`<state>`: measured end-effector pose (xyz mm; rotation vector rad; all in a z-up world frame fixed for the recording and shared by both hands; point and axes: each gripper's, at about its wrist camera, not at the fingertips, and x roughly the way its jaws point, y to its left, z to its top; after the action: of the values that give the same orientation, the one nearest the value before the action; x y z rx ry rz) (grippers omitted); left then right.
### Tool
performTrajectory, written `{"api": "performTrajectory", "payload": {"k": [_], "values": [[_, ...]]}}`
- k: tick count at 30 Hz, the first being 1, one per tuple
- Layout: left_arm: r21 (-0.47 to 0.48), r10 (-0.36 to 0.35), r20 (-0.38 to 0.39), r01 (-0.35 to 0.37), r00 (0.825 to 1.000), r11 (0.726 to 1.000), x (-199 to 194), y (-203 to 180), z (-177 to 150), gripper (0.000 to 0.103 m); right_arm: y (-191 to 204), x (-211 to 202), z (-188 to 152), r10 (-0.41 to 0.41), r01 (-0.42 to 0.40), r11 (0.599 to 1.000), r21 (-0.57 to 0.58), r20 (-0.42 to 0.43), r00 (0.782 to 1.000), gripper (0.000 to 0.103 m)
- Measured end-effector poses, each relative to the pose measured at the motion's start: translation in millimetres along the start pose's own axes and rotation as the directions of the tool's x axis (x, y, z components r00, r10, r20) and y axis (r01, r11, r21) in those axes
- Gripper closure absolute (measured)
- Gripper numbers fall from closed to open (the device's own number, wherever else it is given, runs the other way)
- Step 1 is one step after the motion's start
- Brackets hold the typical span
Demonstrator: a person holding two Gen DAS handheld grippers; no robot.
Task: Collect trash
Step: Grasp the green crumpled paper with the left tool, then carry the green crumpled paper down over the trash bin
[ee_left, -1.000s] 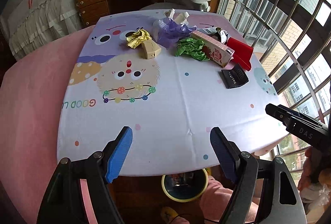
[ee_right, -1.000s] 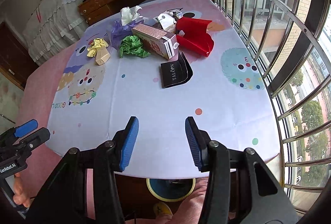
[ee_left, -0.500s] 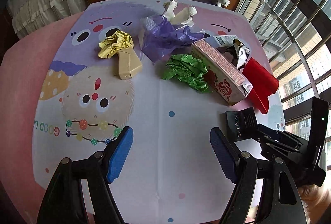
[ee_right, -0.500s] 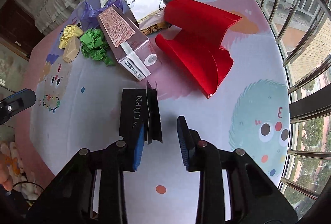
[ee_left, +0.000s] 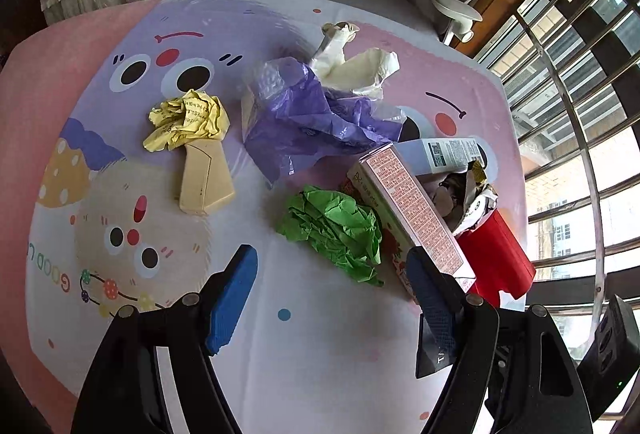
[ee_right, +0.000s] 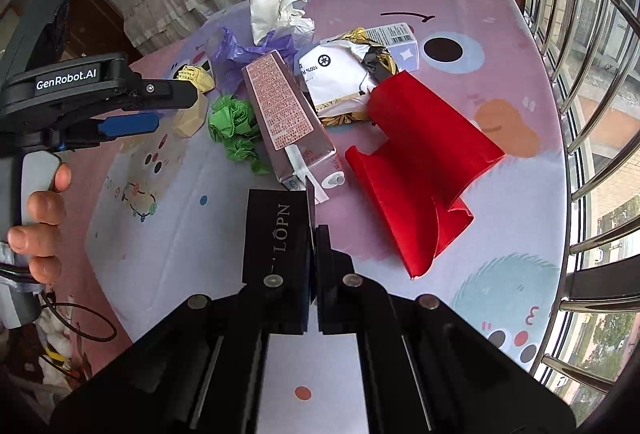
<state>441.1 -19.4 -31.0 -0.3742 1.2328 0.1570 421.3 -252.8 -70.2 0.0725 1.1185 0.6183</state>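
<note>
On the tablecloth (ee_left: 320, 354) | one green wad (ee_left: 336, 230), one yellow wad (ee_left: 186, 119), one carton (ee_right: 286, 117) | left gripper (ee_left: 332, 298) spread wide, nothing held | right gripper (ee_right: 314, 234) clamped on one black card (ee_right: 276, 234)

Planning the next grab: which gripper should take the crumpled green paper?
Left. The left gripper is open and empty, with the green paper just ahead between its fingers. The right gripper is shut on the black card, so it looks occupied.

black folded card (ee_right: 276, 234) upright on table, beside milk carton (ee_right: 288, 121).
</note>
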Motion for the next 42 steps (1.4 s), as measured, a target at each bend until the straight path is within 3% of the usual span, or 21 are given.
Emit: {"api": "performTrajectory", "payload": {"k": [2, 6, 13, 18, 27, 42], "values": [[-0.017, 0.012, -0.008, -0.012, 1.0, 1.0, 9.3, -0.6, 6.5, 0.024, -2.0, -4.7, 0.8, 0.01, -0.011, 1.0, 0.008, 0.007, 1.0, 0.103], [-0.052, 0.038, -0.063, -0.041, 0.997, 0.998, 38.1, 4.2, 14.8, 0.039, -4.4, -10.7, -1.1, 0.019, -0.019, 1.0, 0.018, 0.01, 1.0, 0.103], [-0.1, 0.066, -0.111, -0.077, 0.992, 0.992, 74.3, 7.7, 14.2, 0.039, -9.3, -8.1, -5.3, 0.021, -0.021, 0.999, 0.04, -0.01, 1.0, 0.103], [-0.094, 0.078, -0.094, -0.087, 0.993, 0.992, 83.6, 8.2, 10.6, 0.064, -6.4, -9.2, -11.3, 0.021, -0.021, 0.999, 0.04, -0.014, 1.0, 0.103], [-0.032, 0.096, -0.041, -0.098, 0.995, 0.995, 52.3, 16.6, -23.0, 0.068, 13.9, -8.9, -24.4, 0.017, -0.016, 0.999, 0.036, -0.023, 1.0, 0.103], [0.145, 0.061, 0.024, -0.063, 0.998, 0.987, -58.0, 67.5, -163.6, 0.068, 99.6, -5.0, -83.8, -0.022, 0.023, 1.0, 0.011, -0.095, 0.995, 0.103]]}}
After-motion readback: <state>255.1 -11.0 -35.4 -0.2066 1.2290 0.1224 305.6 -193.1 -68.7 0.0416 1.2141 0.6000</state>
